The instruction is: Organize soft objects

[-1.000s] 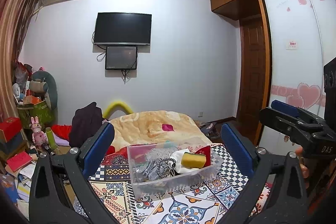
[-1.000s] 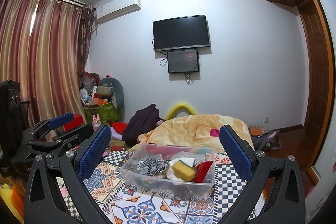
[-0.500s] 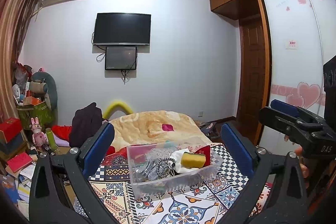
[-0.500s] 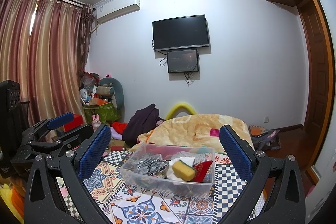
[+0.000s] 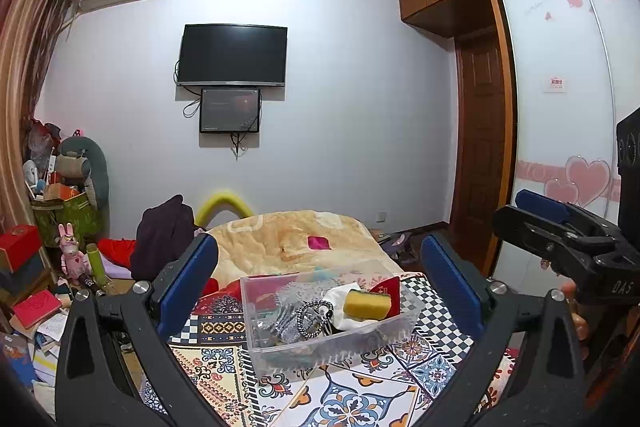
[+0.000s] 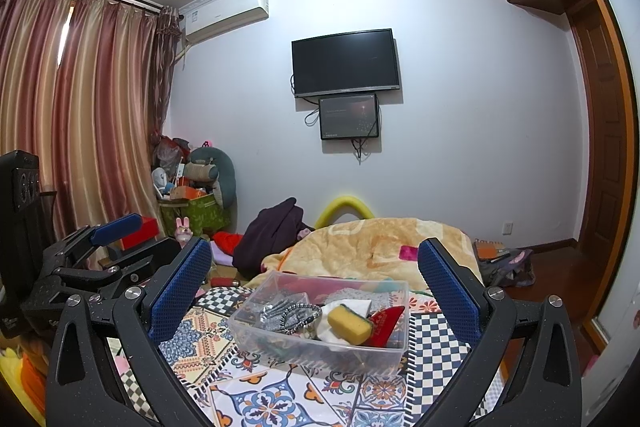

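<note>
Both grippers are hovering level above the patterned cloth (image 6: 256,393), aimed at the clear plastic bin (image 5: 320,347) sitting at 12 o'clock, near but untouched. The left gripper (image 5: 318,279) is holding its jaws wide with nothing between them; the right gripper (image 6: 314,277) is doing the same.

The soft items are lying heaped in the bin: a yellow sponge (image 6: 350,323) at its 3 o'clock side, resting on a white cloth (image 5: 344,307), with a red pouch (image 6: 384,321) just beside it and a beaded loop (image 5: 314,313) toward 9 o'clock.

Risks, as judged:
- The bin is light and the cloth under it is looking slippery; a one-sided push is likely to slide or tip it.
- The sponge is compressing easily; a shallow pinch could slip off.
- The beaded loop is tangling with neighbouring items and could be dragged out along with another piece.
</note>
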Demonstrator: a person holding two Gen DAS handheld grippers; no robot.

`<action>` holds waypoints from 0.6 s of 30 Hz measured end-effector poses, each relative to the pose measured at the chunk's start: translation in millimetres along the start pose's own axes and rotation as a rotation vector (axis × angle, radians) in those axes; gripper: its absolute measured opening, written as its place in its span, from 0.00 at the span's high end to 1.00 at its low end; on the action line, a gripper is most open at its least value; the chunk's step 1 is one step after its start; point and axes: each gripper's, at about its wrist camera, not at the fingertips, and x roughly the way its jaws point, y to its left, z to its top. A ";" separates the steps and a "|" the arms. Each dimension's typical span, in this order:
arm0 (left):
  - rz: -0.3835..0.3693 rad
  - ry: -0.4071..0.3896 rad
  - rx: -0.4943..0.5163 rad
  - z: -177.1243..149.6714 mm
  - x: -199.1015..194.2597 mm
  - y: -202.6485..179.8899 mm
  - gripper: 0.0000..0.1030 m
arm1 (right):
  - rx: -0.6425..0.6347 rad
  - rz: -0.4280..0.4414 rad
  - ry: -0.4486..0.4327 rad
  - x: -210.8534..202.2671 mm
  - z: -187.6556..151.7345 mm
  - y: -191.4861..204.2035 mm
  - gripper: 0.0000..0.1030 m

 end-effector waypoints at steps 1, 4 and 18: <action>-0.002 0.000 0.000 -0.5 -0.1 0.0 0.00 | -0.001 -0.001 0.000 0.0 -0.2 0.0 0.00; -0.008 0.001 0.000 -1.4 -0.3 0.6 0.00 | -0.006 -0.003 0.003 0.4 -1.1 0.4 0.00; -0.010 0.030 -0.006 -5.5 5.7 0.9 0.00 | -0.010 -0.011 0.047 7.7 -7.6 -2.9 0.00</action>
